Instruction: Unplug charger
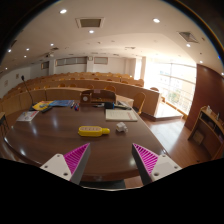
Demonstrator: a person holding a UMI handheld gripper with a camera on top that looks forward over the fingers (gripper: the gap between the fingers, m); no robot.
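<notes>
Hand-held gripper (108, 160) fingers wide apart, holding nothing, above the near edge of the round dark wooden desk (60, 135) — no charger or cable identifiable, so likely risk is heading for the flat yellow object (94, 130) mid-desk instead.

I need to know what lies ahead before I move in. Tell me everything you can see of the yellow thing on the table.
The yellow thing is a long, low, bright yellow object lying flat on the dark round table, roughly crosswise to the view. It sits beyond the open tongs, apart from them, nothing touching it but the tabletop. A white sheet lies farther back, clear of it. What it is, what it is made of and any cord cannot be made out.
</notes>
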